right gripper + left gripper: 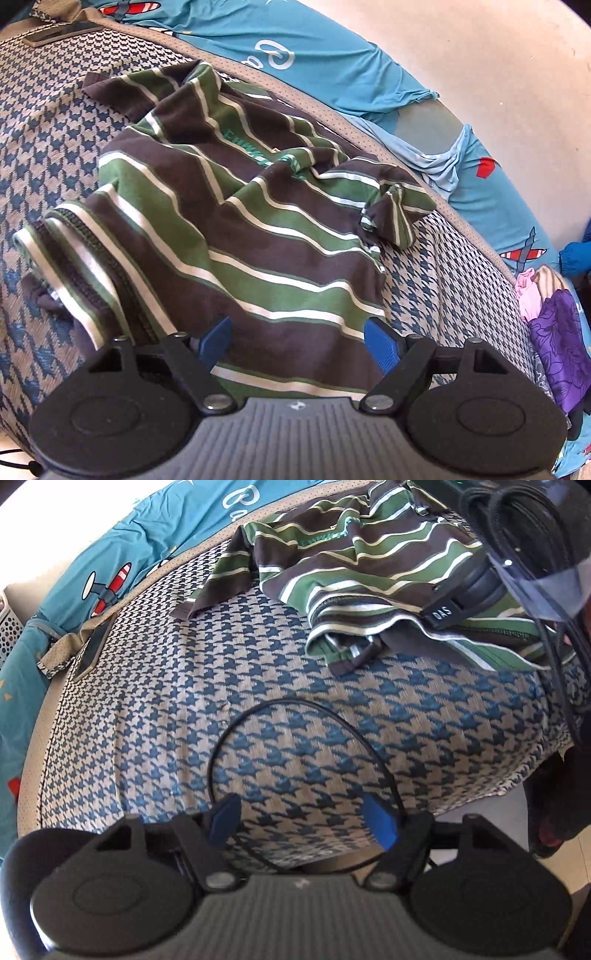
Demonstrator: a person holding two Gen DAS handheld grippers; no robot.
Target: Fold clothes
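Striped shirt (236, 206) rumpled on the houndstooth bed (295, 720), bunched and half rolled, not squared into a fold. Long axis running from the hem just under the right gripper (299, 343) up and away toward the collar end and a sleeve (391, 218) flung out to the right. Right gripper's fingers (380, 349) spread wide, straddling the hem edge, cloth lying between them but not pinched. Left gripper (303, 823) also spread wide, holding nothing, hanging over bare bed cover with a thin black cable (258, 716) looped ahead of it; shirt well ahead and off to its right. Right hand clearly the nearer one to the hem; left would need to travel forward and rightward to reach the near rolled edge (347, 653). Phone (90, 650) and teal quilt (110, 554) well clear of it all.
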